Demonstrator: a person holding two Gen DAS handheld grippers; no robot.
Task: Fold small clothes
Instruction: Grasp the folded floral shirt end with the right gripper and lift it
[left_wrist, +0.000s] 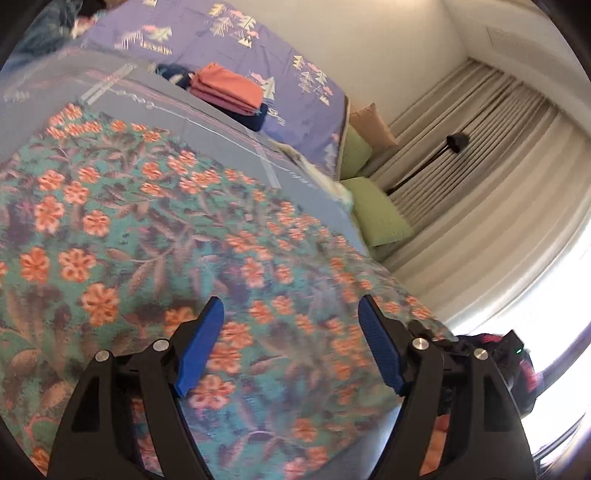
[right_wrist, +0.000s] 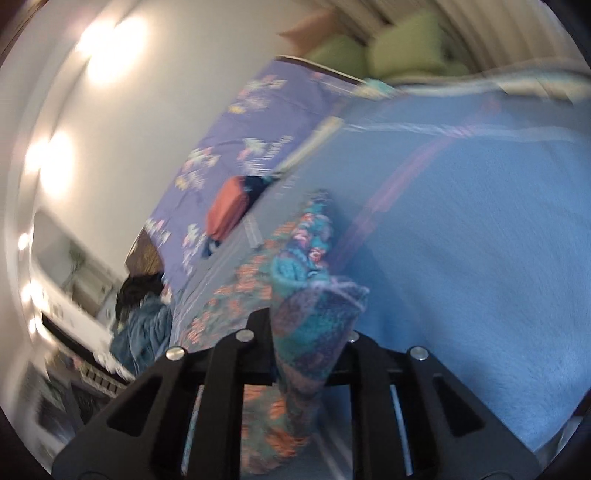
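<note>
The flowery cloth (left_wrist: 155, 236) lies spread out on the bed (left_wrist: 221, 122). It is teal with orange flowers. The left gripper (left_wrist: 290, 347) hangs just over the cloth. Its jaws are wide apart, and nothing is between the blue pads (left_wrist: 201, 345).

In the right wrist view, the right gripper (right_wrist: 310, 339) has its jaws pressed together on a bunched-up part of the flowery cloth (right_wrist: 314, 317). The cloth rises up from between the jaws, and the rest runs away over the blue blanket (right_wrist: 461, 240). This view is blurry.

Farther back on the bed there is a pile of folded orange clothes (left_wrist: 227, 90). It sits on a dark blue folded thing, on the purple sheet (left_wrist: 229, 40). Green cushions (left_wrist: 380, 214) lie by the end of the bed, near the pale curtains (left_wrist: 480, 155).
</note>
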